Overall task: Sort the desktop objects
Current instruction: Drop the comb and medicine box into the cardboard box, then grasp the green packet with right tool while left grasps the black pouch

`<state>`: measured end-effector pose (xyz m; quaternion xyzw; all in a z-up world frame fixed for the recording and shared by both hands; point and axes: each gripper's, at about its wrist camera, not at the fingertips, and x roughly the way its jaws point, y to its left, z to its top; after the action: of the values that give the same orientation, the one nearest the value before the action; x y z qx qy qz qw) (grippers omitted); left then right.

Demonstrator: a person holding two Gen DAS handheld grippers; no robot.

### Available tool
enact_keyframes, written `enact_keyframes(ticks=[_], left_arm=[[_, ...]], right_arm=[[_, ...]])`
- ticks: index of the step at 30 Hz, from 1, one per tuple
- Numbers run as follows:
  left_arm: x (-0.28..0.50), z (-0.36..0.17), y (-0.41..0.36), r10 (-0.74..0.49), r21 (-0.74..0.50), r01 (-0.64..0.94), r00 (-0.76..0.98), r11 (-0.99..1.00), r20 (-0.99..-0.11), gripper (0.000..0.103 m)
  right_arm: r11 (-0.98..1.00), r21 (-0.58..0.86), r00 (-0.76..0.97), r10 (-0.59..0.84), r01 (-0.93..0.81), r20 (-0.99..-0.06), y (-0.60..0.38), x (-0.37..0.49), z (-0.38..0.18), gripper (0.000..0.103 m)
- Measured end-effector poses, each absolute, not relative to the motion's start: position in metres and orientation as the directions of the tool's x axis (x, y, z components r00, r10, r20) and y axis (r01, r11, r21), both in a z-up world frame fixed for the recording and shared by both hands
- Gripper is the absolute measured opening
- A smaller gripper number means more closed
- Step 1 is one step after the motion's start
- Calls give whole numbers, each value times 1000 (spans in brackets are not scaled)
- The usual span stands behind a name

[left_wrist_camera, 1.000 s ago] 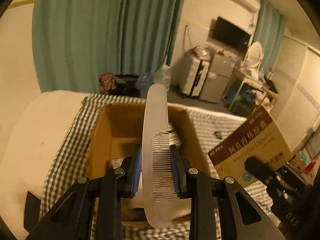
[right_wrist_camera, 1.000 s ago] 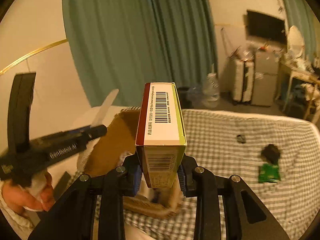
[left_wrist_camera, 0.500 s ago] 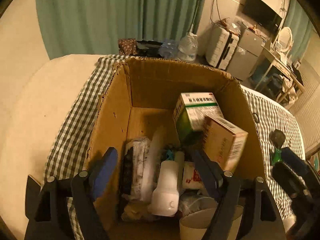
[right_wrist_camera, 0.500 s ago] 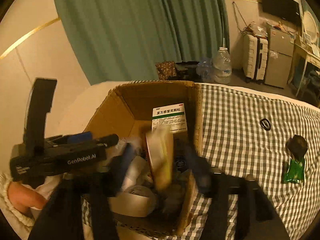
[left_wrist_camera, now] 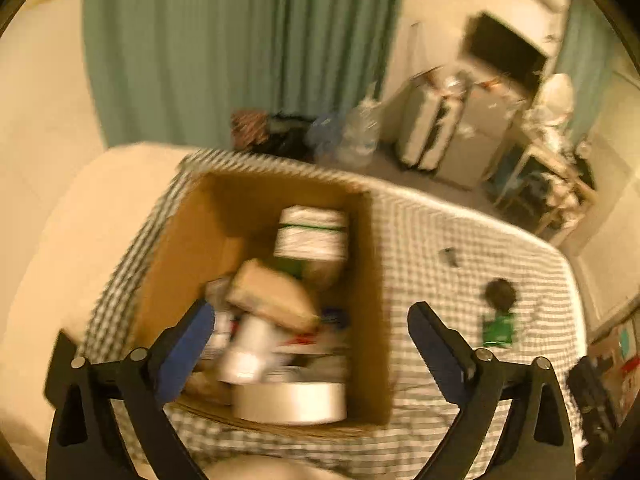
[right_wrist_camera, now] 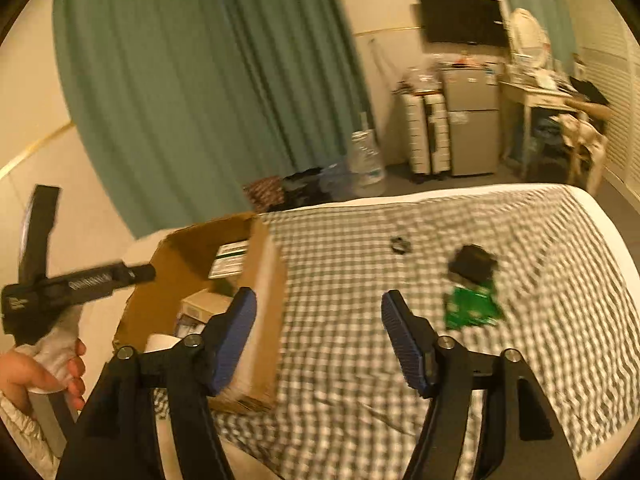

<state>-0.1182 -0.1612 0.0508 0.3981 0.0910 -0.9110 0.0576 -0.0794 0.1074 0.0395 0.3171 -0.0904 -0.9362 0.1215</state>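
Observation:
A brown cardboard box (left_wrist_camera: 182,248) stands on the checked cloth at the left, also in the right wrist view (right_wrist_camera: 264,264). It holds medicine boxes (left_wrist_camera: 312,232), a white bottle (left_wrist_camera: 248,348) and other items. My left gripper (left_wrist_camera: 310,340) is open and empty above the box's near side. My right gripper (right_wrist_camera: 316,332) is open and empty over the cloth just right of the box. A green packet (right_wrist_camera: 472,306), a black object (right_wrist_camera: 474,260) and a small dark ring (right_wrist_camera: 400,245) lie on the cloth to the right.
The checked cloth (right_wrist_camera: 540,280) covers a bed-like surface with a rounded far-right edge. A green curtain (right_wrist_camera: 200,80), a water bottle (right_wrist_camera: 366,160), suitcases and a small fridge (right_wrist_camera: 472,120) stand beyond. The left handheld gripper and hand (right_wrist_camera: 44,300) show at left.
The left gripper let go of the white comb and the right let go of the medicine box into the cardboard box. Both grippers opened and pulled back, the right swinging rightward.

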Motion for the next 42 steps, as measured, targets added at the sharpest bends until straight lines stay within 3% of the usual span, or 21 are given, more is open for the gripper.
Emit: enact_keyframes(ticks=[4, 8, 15, 18, 31, 38, 42], left_arm=[[-96, 56, -96, 45, -126, 53, -743, -991, -668, 103], [-83, 31, -40, 107, -188, 29, -734, -982, -671, 103], [-93, -16, 8, 23, -55, 21, -723, -998, -691, 103], [-101, -37, 11, 11, -35, 19, -718, -999, -696, 103], [-168, -114, -1, -54, -34, 126, -632, -991, -773, 103], [-199, -134, -4, -139, 19, 193, -633, -981, -761, 103], [-212, -142, 1, -119, -7, 192, -637, -981, -761, 103]], right_arm=[[-973, 205, -803, -202, 102, -560, 149, -61, 35, 67], [-977, 213, -813, -135, 14, -566, 191, -58, 6, 72], [-963, 268, -851, -133, -9, -508, 225, -64, -17, 73], [-970, 242, -846, -113, -20, -521, 225, -78, -27, 78], [-987, 161, -728, -90, -29, -680, 206, -189, -101, 78], [-979, 195, -633, -110, -65, -766, 209, -254, -154, 78], [-985, 171, -584, -135, -7, -800, 201, -269, -172, 79]])
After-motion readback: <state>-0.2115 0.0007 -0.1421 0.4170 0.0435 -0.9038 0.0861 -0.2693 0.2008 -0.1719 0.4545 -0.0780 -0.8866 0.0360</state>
